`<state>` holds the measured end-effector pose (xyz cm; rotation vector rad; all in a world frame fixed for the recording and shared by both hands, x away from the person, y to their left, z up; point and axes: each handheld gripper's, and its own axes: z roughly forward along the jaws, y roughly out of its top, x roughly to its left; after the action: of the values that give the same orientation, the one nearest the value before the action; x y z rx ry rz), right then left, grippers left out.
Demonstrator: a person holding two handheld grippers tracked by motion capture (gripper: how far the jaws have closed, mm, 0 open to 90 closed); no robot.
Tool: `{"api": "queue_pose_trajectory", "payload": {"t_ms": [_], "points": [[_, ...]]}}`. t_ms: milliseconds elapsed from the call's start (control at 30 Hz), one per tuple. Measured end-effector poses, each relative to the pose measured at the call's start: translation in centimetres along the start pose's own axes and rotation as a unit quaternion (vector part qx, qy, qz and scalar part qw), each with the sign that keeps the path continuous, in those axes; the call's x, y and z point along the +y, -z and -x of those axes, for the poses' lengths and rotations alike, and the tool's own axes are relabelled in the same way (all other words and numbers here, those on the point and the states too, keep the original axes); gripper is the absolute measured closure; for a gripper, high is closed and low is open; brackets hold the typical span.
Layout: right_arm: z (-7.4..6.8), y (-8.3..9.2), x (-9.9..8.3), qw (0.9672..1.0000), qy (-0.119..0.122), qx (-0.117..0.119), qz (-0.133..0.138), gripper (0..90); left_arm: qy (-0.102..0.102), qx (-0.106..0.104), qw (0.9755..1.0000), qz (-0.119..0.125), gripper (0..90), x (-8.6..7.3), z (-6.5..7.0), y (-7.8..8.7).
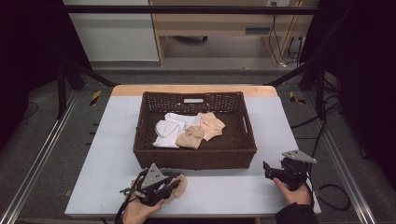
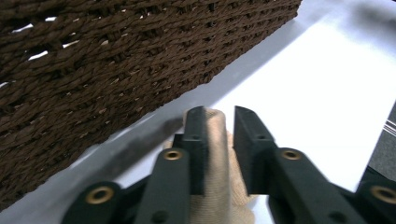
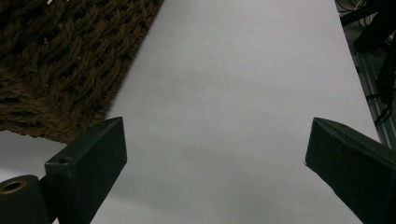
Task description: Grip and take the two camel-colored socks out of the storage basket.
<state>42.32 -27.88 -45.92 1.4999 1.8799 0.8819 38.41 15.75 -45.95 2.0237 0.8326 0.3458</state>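
Note:
A dark brown wicker basket [image 1: 195, 157] stands in the middle of the table and holds white [image 1: 169, 129] and tan socks [image 1: 208, 124]. In front of its near left corner my left gripper [image 1: 173, 185] is shut on a tan sock [image 1: 180, 185] just above the table. The left gripper view has that tan sock [image 2: 218, 158] pinched between the two black jaws, with the basket wall [image 2: 116, 60] close behind. My right gripper [image 1: 267, 171] stands open near the basket's front right corner. Its jaws are wide apart over bare table [image 3: 224, 116], with the basket corner [image 3: 60, 56] at the left.
The pale grey table top [image 1: 116, 140] has free room on both sides of the basket and along the front edge. Black frame bars [image 1: 187, 9] and cables [image 1: 327, 191] surround the table.

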Motion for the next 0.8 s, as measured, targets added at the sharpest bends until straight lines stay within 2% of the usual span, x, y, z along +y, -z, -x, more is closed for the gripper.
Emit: {"api": "queue_pose_trajectory", "payload": {"t_ms": [167, 433, 667, 800], "points": [[0.1, 0.0, 0.0, 1.0, -0.002, 0.0, 0.001, 5.6, 0.008, 0.013, 0.9995, 0.029, 63.3, 0.6, -0.2, 1.2], [0.3, 0.2, 0.1, 1.0, -0.008, -0.003, 0.005, 5.5, 0.008, 0.021, 0.9967, 0.077, 61.8, 2.5, -0.7, 3.7], [0.5, 0.2, 0.1, 0.9998, -0.014, -0.007, 0.009, 4.5, 0.011, 0.039, 0.992, 0.12, 61.3, 5.7, -2.1, 5.7], [0.6, 0.2, 0.2, 0.9997, -0.018, -0.006, 0.014, 4.1, 0.01, 0.043, 0.9901, 0.133, 60.8, 8.2, -3.2, 5.7]]}}
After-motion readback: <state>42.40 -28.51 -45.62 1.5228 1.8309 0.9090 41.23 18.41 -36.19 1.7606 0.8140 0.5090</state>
